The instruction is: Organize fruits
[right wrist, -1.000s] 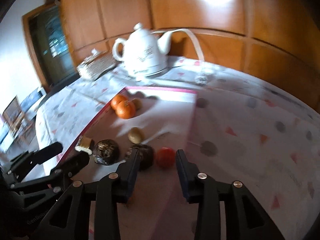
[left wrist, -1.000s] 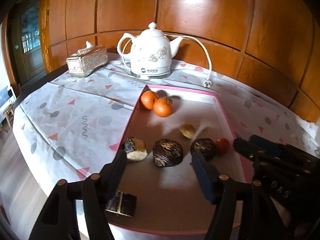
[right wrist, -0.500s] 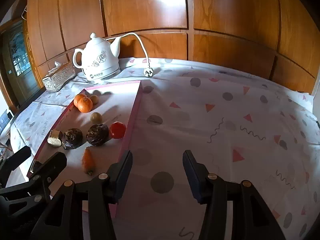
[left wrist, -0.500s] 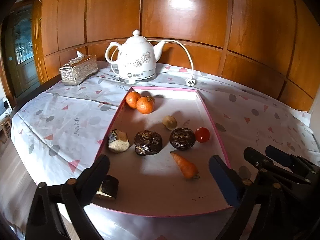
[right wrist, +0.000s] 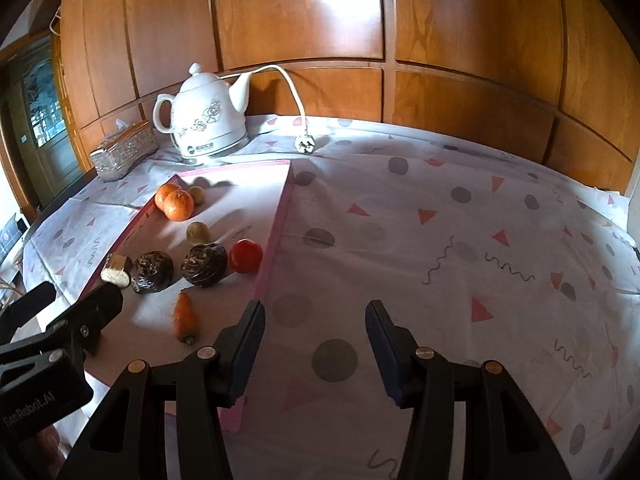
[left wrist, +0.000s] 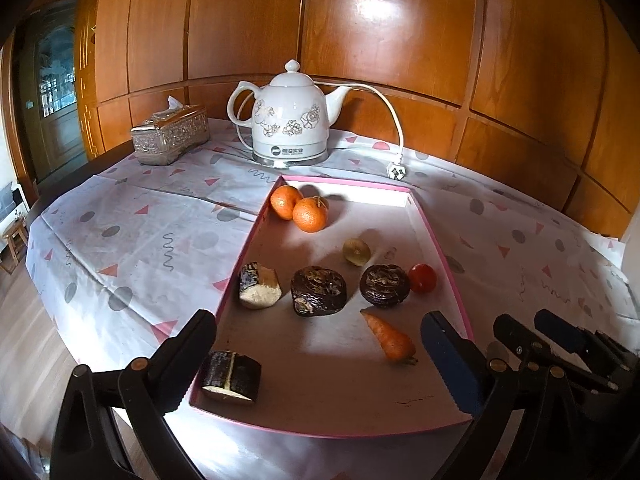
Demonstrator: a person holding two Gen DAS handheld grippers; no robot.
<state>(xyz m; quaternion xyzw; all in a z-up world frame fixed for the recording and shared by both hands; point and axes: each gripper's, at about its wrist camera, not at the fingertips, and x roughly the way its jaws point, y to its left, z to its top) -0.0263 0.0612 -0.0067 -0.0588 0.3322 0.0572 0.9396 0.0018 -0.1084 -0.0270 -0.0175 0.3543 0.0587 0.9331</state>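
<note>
A pink-rimmed tray (left wrist: 452,276) (right wrist: 280,216) lies on the table. In it are two oranges (left wrist: 310,214) (right wrist: 178,205), a small yellow-green fruit (left wrist: 356,251) (right wrist: 198,233), a second one behind the oranges (right wrist: 197,194), a red tomato (left wrist: 422,278) (right wrist: 245,255), two dark wrinkled fruits (left wrist: 318,290) (right wrist: 204,259), a carrot (left wrist: 390,340) (right wrist: 185,316) and two dark cut pieces (left wrist: 259,285) (left wrist: 232,376). My left gripper (left wrist: 320,356) is open and empty over the tray's near end. My right gripper (right wrist: 316,344) is open and empty over bare cloth right of the tray.
A white kettle (left wrist: 290,120) (right wrist: 208,120) with cord and plug (left wrist: 396,170) stands behind the tray. A silver tissue box (left wrist: 170,134) (right wrist: 124,150) sits far left. Patterned tablecloth (right wrist: 460,240) spreads to the right. Wooden wall panels stand behind.
Both grippers pulled back and up from the tray. The right gripper swung right, off the tomato, to over the cloth. A carrot that was hidden before now lies in the tray's near part.
</note>
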